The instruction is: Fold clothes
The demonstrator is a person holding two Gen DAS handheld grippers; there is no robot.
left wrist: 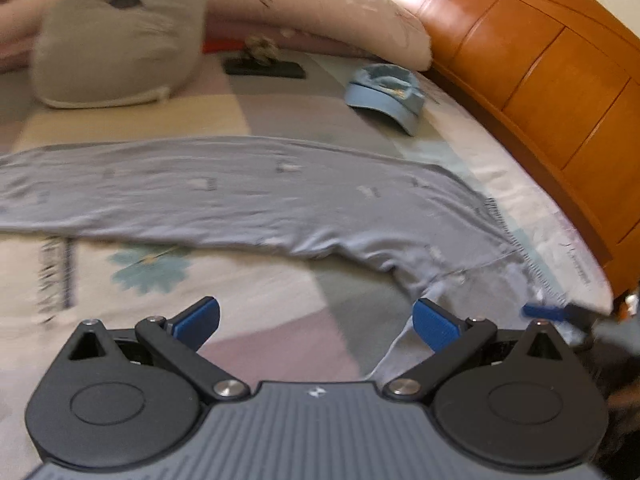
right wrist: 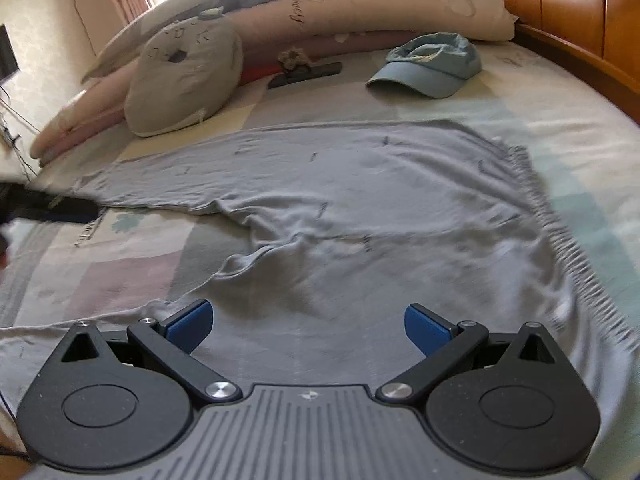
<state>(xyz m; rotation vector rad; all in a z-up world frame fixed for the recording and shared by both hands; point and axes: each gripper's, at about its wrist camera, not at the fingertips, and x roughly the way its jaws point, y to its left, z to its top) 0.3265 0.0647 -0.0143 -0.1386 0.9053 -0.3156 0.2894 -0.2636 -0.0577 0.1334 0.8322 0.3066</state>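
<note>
A pair of grey trousers (right wrist: 360,208) lies spread flat on the bed, its gathered waistband (right wrist: 560,232) to the right. In the left wrist view one long grey trouser leg (left wrist: 240,196) stretches across the sheet. My left gripper (left wrist: 316,324) is open above the bedsheet, just short of the trousers' near edge, with nothing between its blue pads. My right gripper (right wrist: 308,326) hovers open over the trousers' near part, also holding nothing. The right gripper's blue tip (left wrist: 544,312) shows at the right edge of the left wrist view, by the waistband.
A light blue cap (right wrist: 432,66) lies beyond the trousers. A grey round cushion (right wrist: 184,80), long pink pillows (right wrist: 380,4) and a dark flat object (right wrist: 306,74) sit at the back. An orange wooden headboard (left wrist: 540,72) borders the patchwork bedsheet (left wrist: 240,280) on the right.
</note>
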